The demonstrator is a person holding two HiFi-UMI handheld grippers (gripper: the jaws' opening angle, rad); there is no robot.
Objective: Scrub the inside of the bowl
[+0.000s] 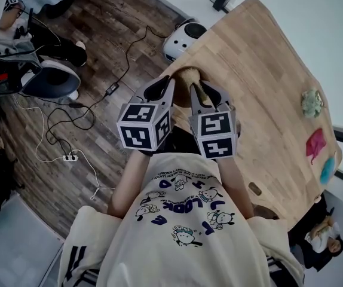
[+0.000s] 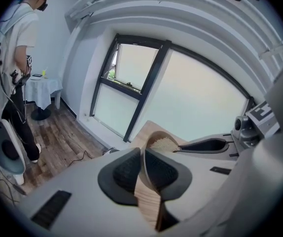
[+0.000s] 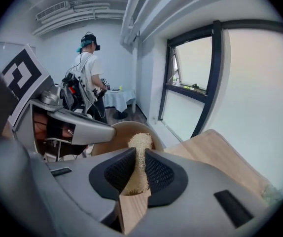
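Evidently the scrubbing is under way. The wooden bowl point(image 3: 120, 132) is tipped on its side with its mouth toward the person's right, and it seems lifted rather than resting on anything. The left gripper point(image 2: 142, 154) has it by the rim: its pads point(image 2: 126, 169) are pressed onto the thin wooden wall from both sides, with no gap showing.

Inside the bowl sits the top of a pale loofah scrubber point(image 3: 140, 141). The right gripper point(image 3: 140, 154) pinches that scrubber lower down, its jaws squeezed into the fibres and only as far apart as the loofah is thick. Whether the scrubber's tip presses on the bowl's inner wall or is just short of it, I cannot tell.

As I judge it, both grips are made and the scrubber is in place. What is left is rubbing round the inner wall and bottom. No foam, water or dirt shows in the bowl, so how much is already covered cannot be read.

Outward from the bowl, the wooden table point(image 1: 267, 64) spreads off to the right of it. Well apart from the bowl, along the table's far edge, lie a green scrap point(image 1: 312, 102), a pink cloth point(image 1: 315, 143) and a blue one point(image 1: 327, 170). On the floor near the bowl's other side are a round white device point(image 1: 182, 37) and cables point(image 1: 70, 124). Another person point(image 3: 88, 78) stands well behind the bowl.
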